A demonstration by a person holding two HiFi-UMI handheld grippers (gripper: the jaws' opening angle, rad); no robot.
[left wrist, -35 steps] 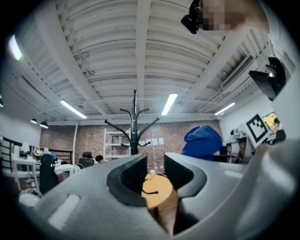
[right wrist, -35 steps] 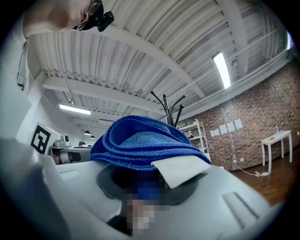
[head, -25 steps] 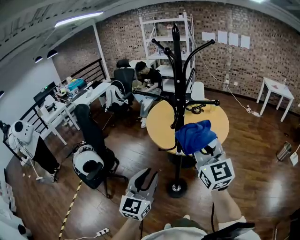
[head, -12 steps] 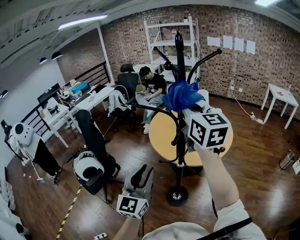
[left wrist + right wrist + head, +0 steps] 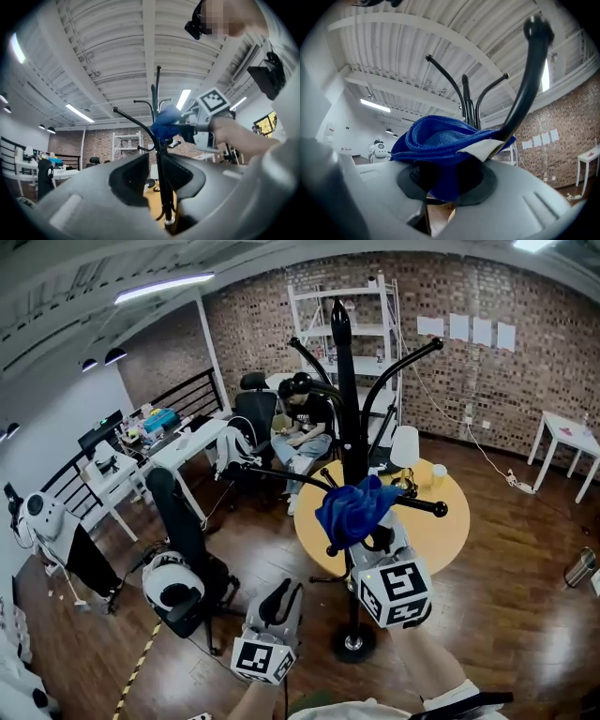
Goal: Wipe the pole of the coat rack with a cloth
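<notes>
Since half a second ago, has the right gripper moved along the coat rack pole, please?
Yes. The right gripper, shut on the blue cloth, has slid down the pole from the upper hooks to the lower side arms.

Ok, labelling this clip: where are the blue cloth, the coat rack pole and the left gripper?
blue cloth (image 5: pixel 352 510): head view, middle of the bunch.
coat rack pole (image 5: pixel 346 399): head view, upper shaft.
left gripper (image 5: pixel 284 592): head view, between its fingertips.
</notes>
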